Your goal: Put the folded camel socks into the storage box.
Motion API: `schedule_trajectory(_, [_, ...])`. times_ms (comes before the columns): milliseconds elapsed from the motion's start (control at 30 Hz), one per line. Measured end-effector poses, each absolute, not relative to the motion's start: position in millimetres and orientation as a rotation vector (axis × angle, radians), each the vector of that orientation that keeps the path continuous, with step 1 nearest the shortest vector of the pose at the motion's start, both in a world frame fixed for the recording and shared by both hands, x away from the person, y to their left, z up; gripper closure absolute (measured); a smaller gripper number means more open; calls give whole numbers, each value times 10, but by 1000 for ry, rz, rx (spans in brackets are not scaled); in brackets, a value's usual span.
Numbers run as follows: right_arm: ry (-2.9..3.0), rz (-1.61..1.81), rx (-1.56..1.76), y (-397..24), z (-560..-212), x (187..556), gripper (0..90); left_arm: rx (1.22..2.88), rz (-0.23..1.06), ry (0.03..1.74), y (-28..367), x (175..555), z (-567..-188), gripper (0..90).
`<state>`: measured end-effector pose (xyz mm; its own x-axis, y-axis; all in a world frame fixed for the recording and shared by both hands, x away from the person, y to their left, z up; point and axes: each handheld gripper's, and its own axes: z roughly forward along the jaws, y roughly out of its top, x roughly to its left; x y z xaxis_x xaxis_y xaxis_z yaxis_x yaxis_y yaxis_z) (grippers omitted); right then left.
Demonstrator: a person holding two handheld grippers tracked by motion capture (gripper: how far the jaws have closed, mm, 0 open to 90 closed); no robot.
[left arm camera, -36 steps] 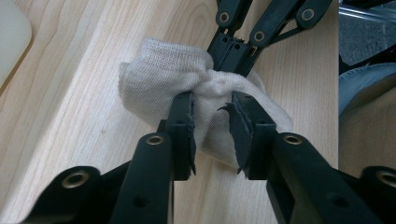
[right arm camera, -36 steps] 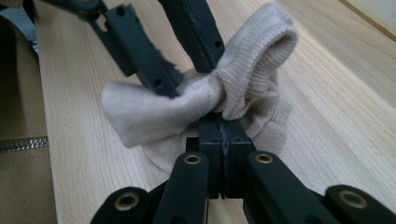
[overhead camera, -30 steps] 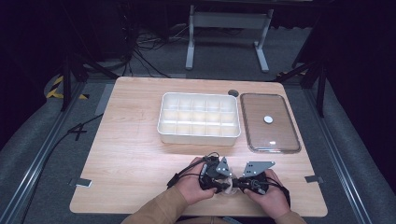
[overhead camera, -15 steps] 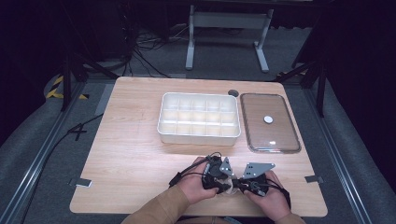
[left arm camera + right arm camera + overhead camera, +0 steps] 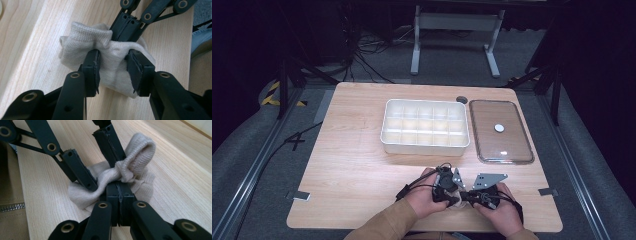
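Table: light wood, rectangular, set on grey carpet with dark surroundings.

Divided tray: white, many compartments, at the middle of the far half; no contents discernible. Clear lid with a white knob lies flat just right of it, near the right edge. Small dark round hole in the tabletop by the tray's far right corner.

Sock: beige knit, bunched, lying on the wood at the near edge, right of centre, between the two hands.

Left gripper: jaws partly open, pads pressing the sock's bulk on both sides, holding it.

Right gripper: jaws closed tight, pinching a fold of the sock beside its ribbed cuff; it faces the left gripper, tips nearly meeting.

Open room: left half of the table bare; bare strip between tray and hands. Little margin behind the grippers before the near edge.
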<state>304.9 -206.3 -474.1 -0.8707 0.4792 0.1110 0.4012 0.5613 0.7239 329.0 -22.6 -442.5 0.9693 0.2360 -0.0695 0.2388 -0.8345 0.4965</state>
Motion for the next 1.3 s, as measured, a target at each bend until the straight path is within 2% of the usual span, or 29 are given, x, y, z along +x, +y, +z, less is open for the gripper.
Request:
schedule_trajectory(133, [2671, 1160, 768, -2033, -4716, 3015, 888, 2604, -28, 354, -232, 3307, -4420, 623])
schedule_trajectory(300, [2653, 1118, 793, -2111, -4626, 2993, 812, 2593, -30, 356, -225, 3324, -4431, 623])
schedule_trajectory(533, [2608, 1166, 789, -2237, -4440, 2927, 886, 2587, -20, 342, -229, 3328, -4435, 617])
schedule_trajectory(667, [2572, 1248, 765, -2175, -4374, 2928, 891, 2567, -19, 340, -217, 3321, -4449, 615])
schedule_trajectory(900, [2595, 1283, 765, -2025, -4464, 2997, 892, 2552, -15, 351, -192, 3316, -4455, 598])
schedule_trajectory(1033, [2624, 1222, 782, -2043, -4543, 3022, 893, 2537, 6, 359, -164, 3301, -4452, 516])
schedule_trajectory(1200, [2658, 1187, 797, -2059, -4597, 3044, 893, 2519, -35, 362, -98, 3324, -4457, 392])
schedule_trajectory(1300, [2665, 1173, 795, -2073, -4612, 3046, 893, 2521, -32, 363, -67, 3312, -4469, 369])
